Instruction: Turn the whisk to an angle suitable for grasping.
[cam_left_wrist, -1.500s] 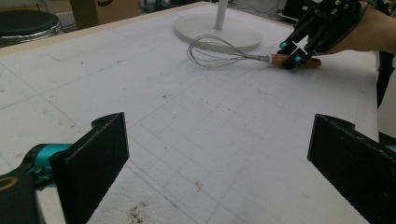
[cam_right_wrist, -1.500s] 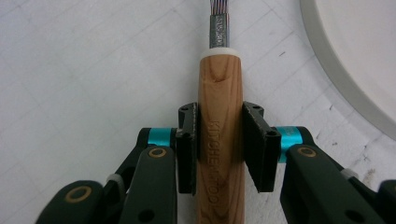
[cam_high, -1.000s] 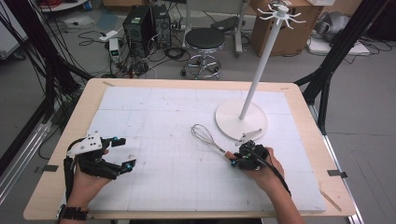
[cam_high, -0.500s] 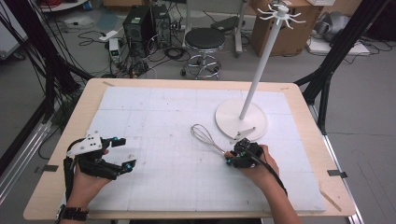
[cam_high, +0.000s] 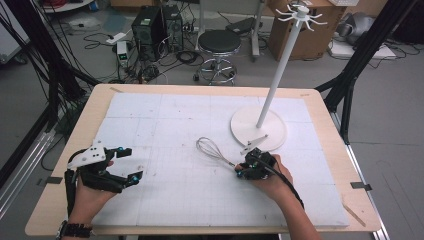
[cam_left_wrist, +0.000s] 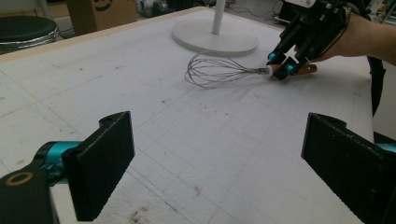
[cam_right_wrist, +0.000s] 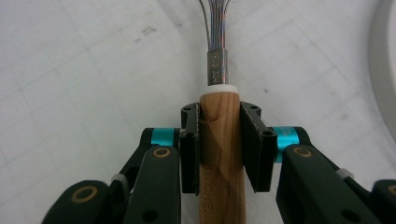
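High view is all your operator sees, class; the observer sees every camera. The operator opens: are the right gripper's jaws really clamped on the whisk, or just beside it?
Observer: Clamped. The right gripper's jaws press both sides of the whisk's wooden handle, just below its white collar.
Operator: Is the wire head lifted yet?
Observer: It seems not. In the left gripper view the wires appear to lie on the white mat.
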